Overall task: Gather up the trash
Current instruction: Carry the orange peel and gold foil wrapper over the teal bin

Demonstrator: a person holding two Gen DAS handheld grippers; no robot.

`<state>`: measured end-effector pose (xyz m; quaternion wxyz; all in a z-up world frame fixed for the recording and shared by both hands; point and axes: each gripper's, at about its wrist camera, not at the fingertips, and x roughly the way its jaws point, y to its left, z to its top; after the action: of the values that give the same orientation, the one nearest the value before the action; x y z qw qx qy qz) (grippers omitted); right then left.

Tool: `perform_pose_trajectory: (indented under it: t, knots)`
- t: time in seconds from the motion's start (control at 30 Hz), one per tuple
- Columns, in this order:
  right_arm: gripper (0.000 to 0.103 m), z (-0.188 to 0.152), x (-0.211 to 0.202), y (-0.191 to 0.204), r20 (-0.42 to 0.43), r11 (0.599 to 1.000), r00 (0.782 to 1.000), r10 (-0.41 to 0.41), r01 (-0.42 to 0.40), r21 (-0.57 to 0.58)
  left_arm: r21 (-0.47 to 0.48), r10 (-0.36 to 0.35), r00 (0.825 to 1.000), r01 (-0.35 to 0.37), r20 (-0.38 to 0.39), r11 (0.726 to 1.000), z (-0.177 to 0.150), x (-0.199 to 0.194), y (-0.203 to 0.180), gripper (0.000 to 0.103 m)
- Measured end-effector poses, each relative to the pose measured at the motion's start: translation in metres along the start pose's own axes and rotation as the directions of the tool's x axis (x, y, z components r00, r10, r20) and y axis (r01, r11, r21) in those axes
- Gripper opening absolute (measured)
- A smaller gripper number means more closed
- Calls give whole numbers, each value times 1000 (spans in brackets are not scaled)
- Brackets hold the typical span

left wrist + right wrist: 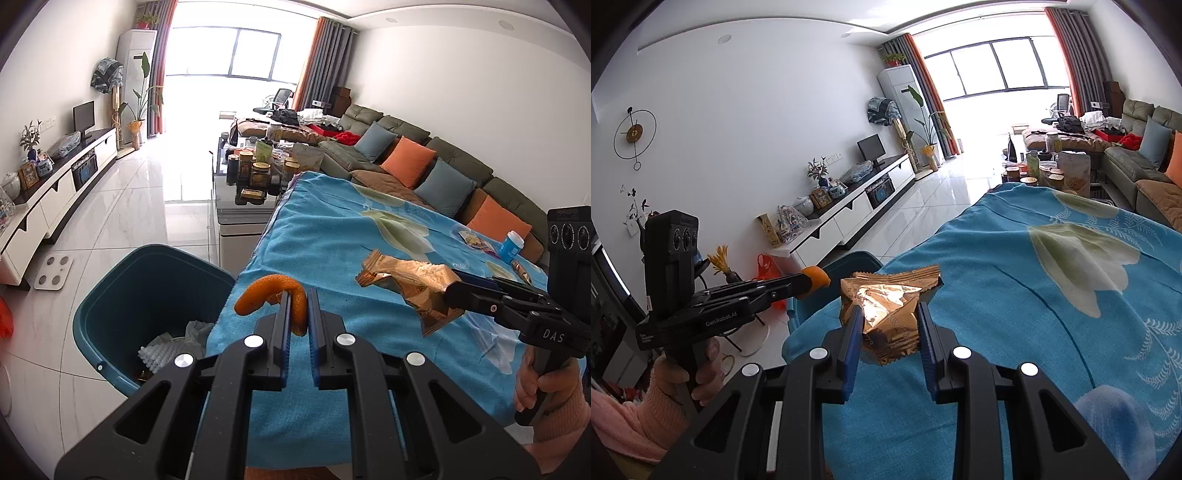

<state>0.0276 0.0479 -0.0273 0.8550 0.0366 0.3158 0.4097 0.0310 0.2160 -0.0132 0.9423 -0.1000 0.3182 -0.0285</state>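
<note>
Orange peel (271, 295), a curled strip, sits pinched between the nearly closed fingers of the left gripper (298, 314); most of it arches out past the left fingertip and only a narrow end runs down between the pads. It looks light, leathery and springy, so a grip on that thin end is likely enough, though the curl could twist free if shaken. Crinkled gold foil, the snack wrapper (886, 314), is held by the right gripper (890, 325), whose fingers stand partly open and press on both its sides, the crimped top edge fanning out beyond the tips. Foil like this is probably weightless and slick, and it crushes rather than resists, so the bunched middle is the safer place to hold. Below and left of the left fingers waits the teal bin (110, 314), beside the blue cloth (332, 240).
</note>
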Motion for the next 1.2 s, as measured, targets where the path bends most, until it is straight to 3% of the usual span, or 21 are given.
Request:
perform_pose_trajectory:
  t: [1.2]
  knots:
    - [27, 24, 61, 34, -83, 994, 993, 86, -91, -57, -64, 80, 997, -79, 18, 995, 6, 0, 40, 9]
